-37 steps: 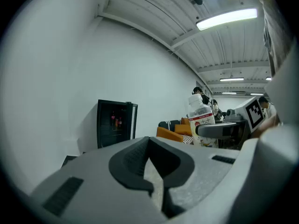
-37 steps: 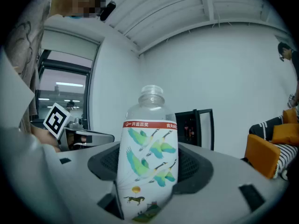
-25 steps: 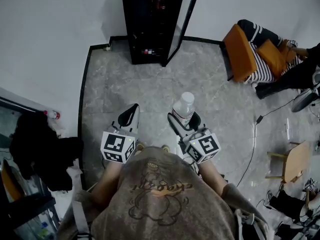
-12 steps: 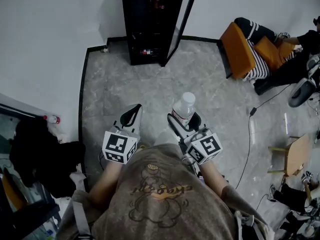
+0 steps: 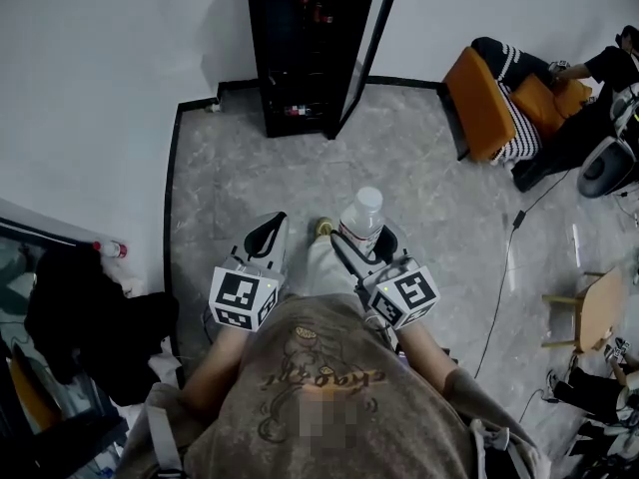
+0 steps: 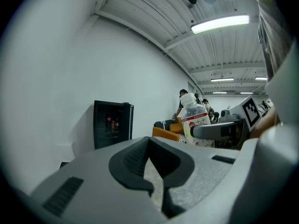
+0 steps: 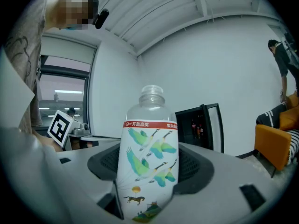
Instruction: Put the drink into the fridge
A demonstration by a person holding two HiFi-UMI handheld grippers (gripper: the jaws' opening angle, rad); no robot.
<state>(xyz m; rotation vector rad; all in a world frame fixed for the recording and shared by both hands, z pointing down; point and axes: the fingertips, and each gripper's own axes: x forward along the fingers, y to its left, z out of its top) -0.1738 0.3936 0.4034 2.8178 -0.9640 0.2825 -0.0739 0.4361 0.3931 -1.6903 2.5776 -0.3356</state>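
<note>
The drink is a clear plastic bottle (image 7: pixel 148 169) with a bird-printed label and a red band. It stands upright between the jaws of my right gripper (image 7: pixel 149 192), which is shut on its lower body. In the head view the bottle (image 5: pixel 363 216) rises from the right gripper (image 5: pixel 365 247) at centre. My left gripper (image 5: pixel 266 236) is beside it, shut on nothing, its tips meeting (image 6: pixel 156 190). The black fridge (image 5: pixel 305 58) stands against the far wall with its glass door (image 5: pixel 367 43) swung open and small bottles on its shelves. It also shows as the fridge (image 7: pixel 201 125) beyond the bottle.
An orange chair (image 5: pixel 479 103) and a seated person in striped clothes (image 5: pixel 534 118) are at the right. A cable (image 5: pixel 504 267) runs over the grey floor, and a wooden stool (image 5: pixel 589 322) stands far right. Dark bags (image 5: pixel 80 307) lie at the left wall.
The person has stepped toward the fridge; a foot now shows between the grippers. Both grippers keep their pose, the bottle still gripped in the right one.
</note>
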